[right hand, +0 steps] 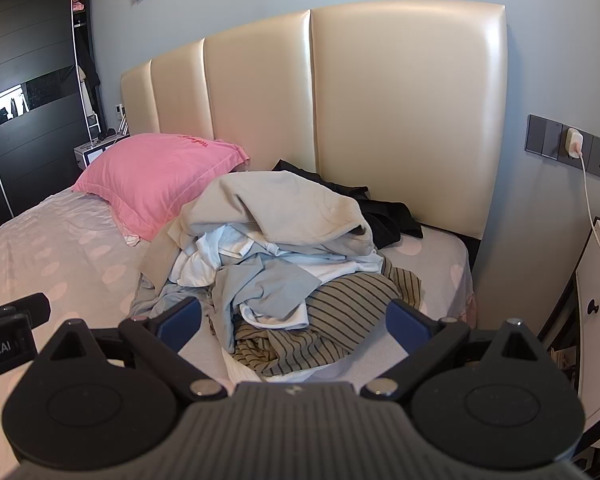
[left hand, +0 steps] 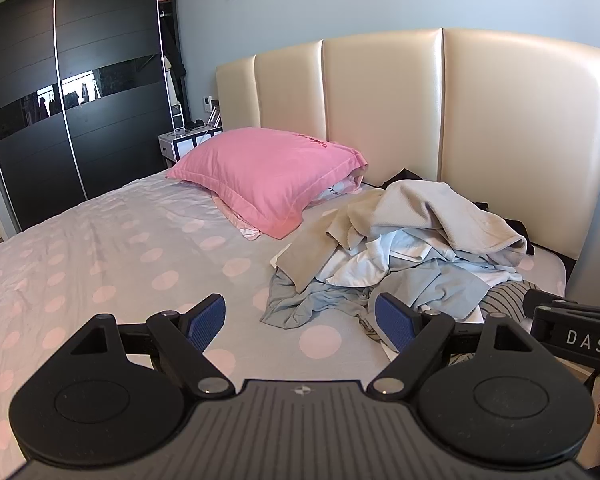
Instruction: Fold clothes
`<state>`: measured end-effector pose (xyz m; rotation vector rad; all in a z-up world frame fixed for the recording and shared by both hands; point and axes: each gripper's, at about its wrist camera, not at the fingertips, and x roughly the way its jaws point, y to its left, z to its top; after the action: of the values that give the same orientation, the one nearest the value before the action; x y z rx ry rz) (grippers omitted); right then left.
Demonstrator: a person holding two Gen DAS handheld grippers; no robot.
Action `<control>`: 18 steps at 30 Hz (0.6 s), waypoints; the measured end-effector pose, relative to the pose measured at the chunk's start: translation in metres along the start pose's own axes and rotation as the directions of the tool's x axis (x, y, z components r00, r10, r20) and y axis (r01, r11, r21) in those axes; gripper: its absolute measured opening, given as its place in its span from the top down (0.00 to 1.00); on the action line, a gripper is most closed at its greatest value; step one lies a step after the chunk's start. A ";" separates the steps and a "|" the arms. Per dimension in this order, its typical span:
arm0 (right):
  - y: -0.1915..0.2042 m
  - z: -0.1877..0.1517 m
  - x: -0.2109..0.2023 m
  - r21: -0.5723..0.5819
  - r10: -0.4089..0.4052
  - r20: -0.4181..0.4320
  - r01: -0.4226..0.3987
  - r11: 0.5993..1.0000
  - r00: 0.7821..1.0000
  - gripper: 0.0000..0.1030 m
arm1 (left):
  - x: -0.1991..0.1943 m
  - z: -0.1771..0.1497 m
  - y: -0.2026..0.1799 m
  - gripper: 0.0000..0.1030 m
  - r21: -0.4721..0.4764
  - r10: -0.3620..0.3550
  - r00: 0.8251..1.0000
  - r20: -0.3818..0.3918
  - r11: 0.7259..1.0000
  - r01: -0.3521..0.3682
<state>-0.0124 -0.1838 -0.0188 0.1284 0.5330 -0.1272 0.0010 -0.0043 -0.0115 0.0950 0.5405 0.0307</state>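
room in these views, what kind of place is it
A bedroom in a home, most likely. There is a bed with a padded headboard and a pink pillow, a dark sliding-door wardrobe, and a pile of clothes waiting on the bed.

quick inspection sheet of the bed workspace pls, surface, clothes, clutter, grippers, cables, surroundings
surface: bed, dotted sheet, mostly bare on its left.
job's things: clothes pile unfolded near the headboard; striped garment in front, black garment behind.
clutter: pink pillow left of the pile.
grippers: left gripper open, empty; right gripper open, empty, short of the pile.
cables: white charger cable from the wall socket, off the bed.
surroundings: dark wardrobe, nightstand.
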 end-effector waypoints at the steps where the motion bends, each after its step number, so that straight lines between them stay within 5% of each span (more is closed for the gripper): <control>1: 0.000 0.000 0.000 0.000 0.000 0.001 0.000 1.000 1.000 0.03 | 0.000 0.000 0.000 0.20 0.001 0.001 1.000 0.000 1.000 -0.001; 18: 0.000 0.000 -0.001 0.000 0.004 -0.001 -0.004 1.000 1.000 0.03 | 0.000 0.000 -0.001 0.20 0.002 0.002 1.000 -0.005 1.000 -0.002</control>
<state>-0.0131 -0.1839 -0.0181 0.1299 0.5340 -0.1235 0.0007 -0.0054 -0.0112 0.0976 0.5456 0.0325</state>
